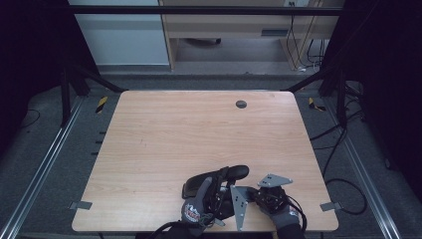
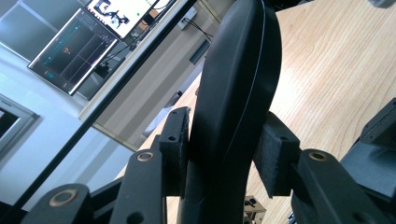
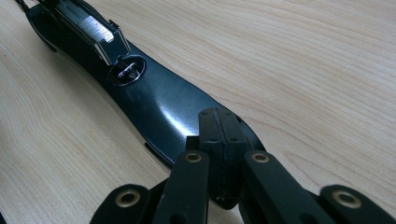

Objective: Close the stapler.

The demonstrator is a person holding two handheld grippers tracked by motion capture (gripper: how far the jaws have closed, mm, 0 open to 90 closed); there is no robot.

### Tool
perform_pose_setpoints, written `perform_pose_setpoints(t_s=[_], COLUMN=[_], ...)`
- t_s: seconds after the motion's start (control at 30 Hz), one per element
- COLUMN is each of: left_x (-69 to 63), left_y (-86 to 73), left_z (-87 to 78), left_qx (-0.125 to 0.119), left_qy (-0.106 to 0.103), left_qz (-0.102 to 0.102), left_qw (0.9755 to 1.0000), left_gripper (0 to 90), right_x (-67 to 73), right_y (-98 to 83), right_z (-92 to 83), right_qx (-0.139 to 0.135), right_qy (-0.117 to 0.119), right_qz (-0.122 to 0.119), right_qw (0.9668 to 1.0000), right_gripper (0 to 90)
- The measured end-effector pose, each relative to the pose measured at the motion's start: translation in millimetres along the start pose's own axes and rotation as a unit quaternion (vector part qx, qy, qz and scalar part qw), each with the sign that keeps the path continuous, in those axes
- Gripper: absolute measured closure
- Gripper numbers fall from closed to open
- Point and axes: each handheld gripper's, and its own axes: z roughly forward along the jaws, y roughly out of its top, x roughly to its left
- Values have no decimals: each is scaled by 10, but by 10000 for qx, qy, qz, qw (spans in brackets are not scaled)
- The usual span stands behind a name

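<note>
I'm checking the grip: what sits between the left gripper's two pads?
In the left gripper view, a black stapler fills the space between the left gripper's pads, and both pads press against its sides.

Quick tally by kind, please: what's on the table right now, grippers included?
Black stapler, clamped in the left gripper: 1
Handheld grippers: 2, left gripper and right gripper
Round dark grommet in the table: 1
Total: 4
</note>
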Motion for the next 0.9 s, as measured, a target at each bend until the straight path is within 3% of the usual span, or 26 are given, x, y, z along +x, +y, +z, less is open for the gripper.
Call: perform_pose_setpoints(t_s=[0.47,0.9], left_x=[-107,-212], left_y=[-4,-5], left_z=[33,94], left_qx=[-4,48], left_qy=[115,86], left_qz=[245,473], left_qw=[9996,9988], left_gripper=[592,589], right_x=[-11,-36], right_y=[-7,-22], right_z=[-2,-8], right_qx=[-15,-62], right_qy=[27,52], right_qz=[37,-1], right_qw=[10000,10000], right_gripper=[900,900])
